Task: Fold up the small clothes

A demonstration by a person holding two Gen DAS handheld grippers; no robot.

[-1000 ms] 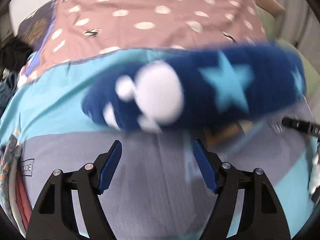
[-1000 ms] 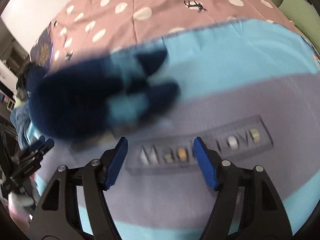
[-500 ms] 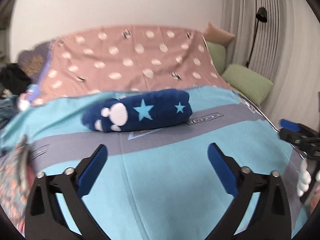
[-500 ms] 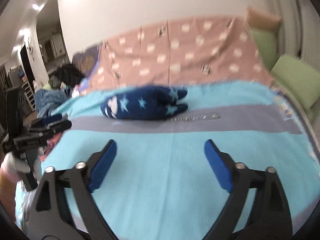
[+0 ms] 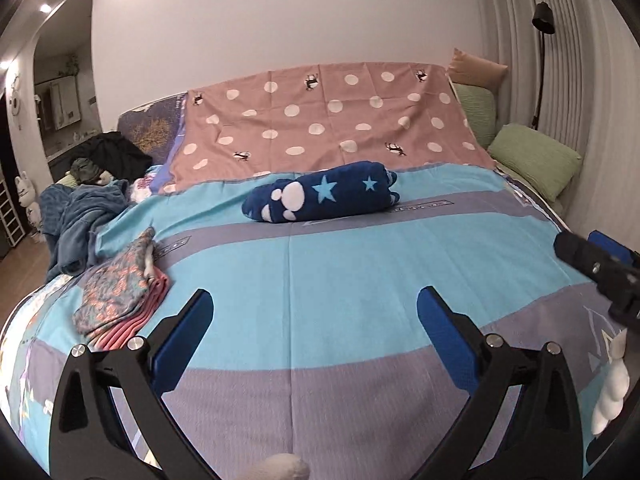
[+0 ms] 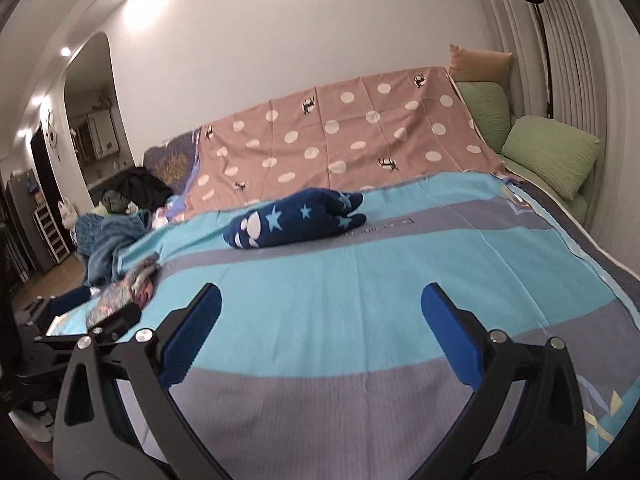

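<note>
A folded dark blue garment with light blue stars and white paw prints [image 5: 320,198] lies on the blue and grey bedspread [image 5: 360,280] near the far side; it also shows in the right wrist view [image 6: 294,222]. My left gripper [image 5: 316,320] is open and empty, well back from it above the bed's near part. My right gripper [image 6: 320,316] is open and empty too, and its tip shows at the right edge of the left wrist view [image 5: 592,260]. The left gripper's body shows at the left of the right wrist view [image 6: 80,328].
A stack of folded patterned clothes [image 5: 120,292] lies at the bed's left edge. A heap of blue and dark clothes [image 5: 84,204] lies further back left. A pink dotted sheet [image 5: 328,124] covers the head end. Green pillows [image 5: 536,160] and a floor lamp [image 5: 542,24] stand right.
Both grippers have pulled far back from the folded blue garment, which lay right at the fingertips a second ago. The jaws have opened wider. The garment stays on the bed.
</note>
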